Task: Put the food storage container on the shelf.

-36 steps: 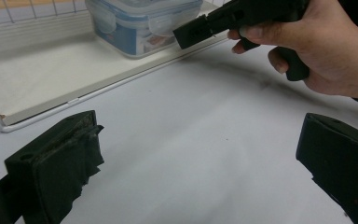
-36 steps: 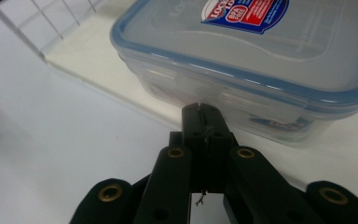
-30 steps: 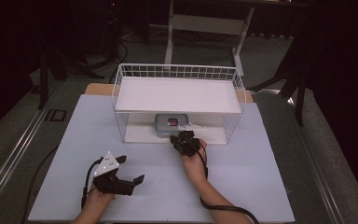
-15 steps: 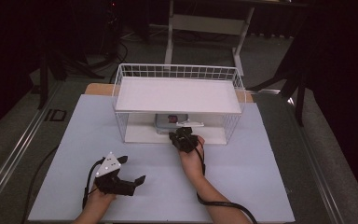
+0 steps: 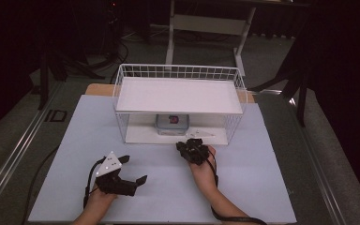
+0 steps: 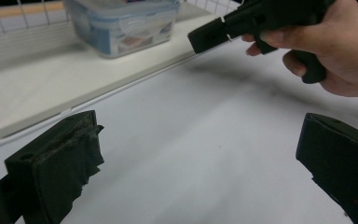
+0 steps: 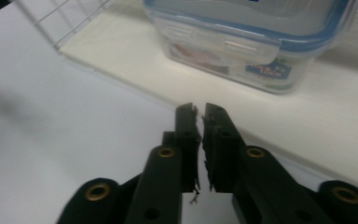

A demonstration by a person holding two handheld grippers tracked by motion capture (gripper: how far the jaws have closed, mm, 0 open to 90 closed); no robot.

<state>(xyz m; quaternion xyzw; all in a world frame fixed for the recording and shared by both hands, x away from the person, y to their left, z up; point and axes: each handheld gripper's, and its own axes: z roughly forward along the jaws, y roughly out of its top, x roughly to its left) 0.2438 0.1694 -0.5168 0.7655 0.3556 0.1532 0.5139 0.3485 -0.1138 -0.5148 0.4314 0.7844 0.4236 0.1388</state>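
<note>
The clear plastic food container with a blue-rimmed clip lid (image 5: 172, 123) is sitting on the lower white board of the white wire two-tier shelf rack (image 5: 122, 123), under the upper shelf and set back from the front edge.

The right gripper (image 5: 191, 145) is hanging just in front of the rack's open side, apart from the container. In the right gripper view its jaws are standing almost together, with a thin slit between the pads, having just been opening slightly; nothing is lying between them.

The left gripper (image 5: 133, 174) is resting low over the pale surface (image 5: 262, 164), well apart from the rack, with its jaws spread wide and holding nothing.

Judgement: placing the container in the rack is looking complete, since it is standing square and free of both grippers. What is remaining appears to be clearing the right hand (image 5: 205, 169) away from the rack.
</note>
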